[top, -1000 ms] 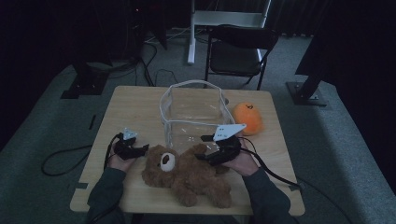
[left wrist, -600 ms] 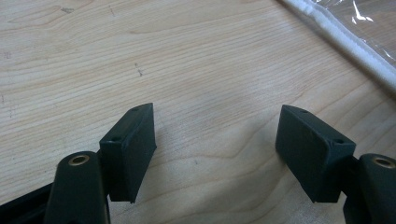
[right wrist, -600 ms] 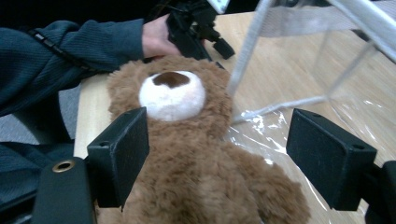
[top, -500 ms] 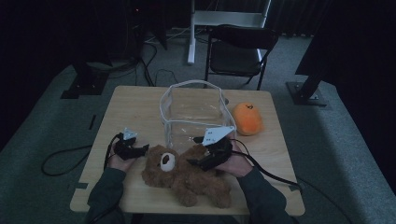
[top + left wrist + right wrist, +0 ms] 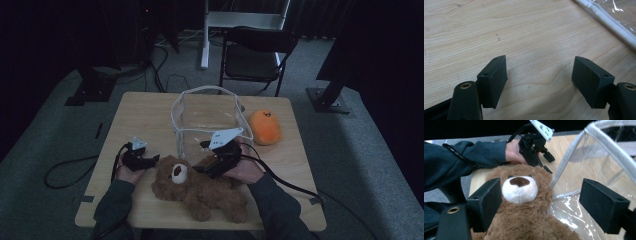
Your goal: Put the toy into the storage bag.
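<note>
A brown teddy bear [image 5: 200, 187] lies on its back at the table's front, head to the left. In the right gripper view its white muzzle [image 5: 520, 190] shows between my jaws. My right gripper [image 5: 209, 167] hangs open over the bear's chest and head, not closed on it. My left gripper [image 5: 150, 161] rests open just left of the bear's head, with only bare wood between its jaws [image 5: 539, 67]. A clear bag with white trim [image 5: 210, 120] stands upright behind the bear. Its edge [image 5: 609, 25] crosses the top right of the left gripper view.
An orange plush [image 5: 265, 127] sits to the right of the bag. The wooden table [image 5: 145, 115] has bare room at its left and far side. A black chair [image 5: 255, 55] stands beyond the table. Cables trail off both front corners.
My right gripper has moved left and toward the front, from beside the bag to over the bear. The left gripper has stayed about where it was.
</note>
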A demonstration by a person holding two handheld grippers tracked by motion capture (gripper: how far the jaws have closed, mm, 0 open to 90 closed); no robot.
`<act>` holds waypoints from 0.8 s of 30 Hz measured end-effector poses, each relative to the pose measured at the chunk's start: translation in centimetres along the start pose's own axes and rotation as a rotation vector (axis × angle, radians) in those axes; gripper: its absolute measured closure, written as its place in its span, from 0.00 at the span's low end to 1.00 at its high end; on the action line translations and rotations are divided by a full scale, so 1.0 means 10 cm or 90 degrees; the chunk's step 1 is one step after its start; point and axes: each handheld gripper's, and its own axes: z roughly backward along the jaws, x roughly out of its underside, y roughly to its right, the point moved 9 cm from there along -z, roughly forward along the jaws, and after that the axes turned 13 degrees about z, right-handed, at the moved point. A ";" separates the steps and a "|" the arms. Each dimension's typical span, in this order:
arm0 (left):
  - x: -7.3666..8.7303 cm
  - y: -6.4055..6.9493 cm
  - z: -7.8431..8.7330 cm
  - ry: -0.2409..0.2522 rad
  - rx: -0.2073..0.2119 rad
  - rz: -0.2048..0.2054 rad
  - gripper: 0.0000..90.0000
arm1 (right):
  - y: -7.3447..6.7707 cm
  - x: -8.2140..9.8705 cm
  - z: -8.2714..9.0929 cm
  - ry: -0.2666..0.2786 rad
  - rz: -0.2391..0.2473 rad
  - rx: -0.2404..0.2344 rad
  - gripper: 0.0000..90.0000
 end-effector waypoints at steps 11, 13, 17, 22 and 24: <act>0.00 0.00 0.00 0.000 0.000 0.000 0.32 | -0.10 0.11 -0.24 -0.024 0.004 -0.034 0.19; 0.00 0.00 0.00 0.000 0.000 0.000 0.32 | -0.13 0.14 -0.29 -0.031 0.005 -0.045 0.19; 0.00 0.00 0.00 0.000 -0.001 0.000 0.32 | -0.17 0.18 -0.38 -0.038 0.001 -0.057 0.19; 0.00 0.00 0.00 0.000 -0.001 0.001 0.32 | -0.24 0.25 -0.49 -0.052 -0.003 -0.072 0.19; 0.00 0.00 0.00 0.000 -0.002 0.001 0.32 | -0.27 0.29 -0.54 -0.059 -0.004 -0.085 0.19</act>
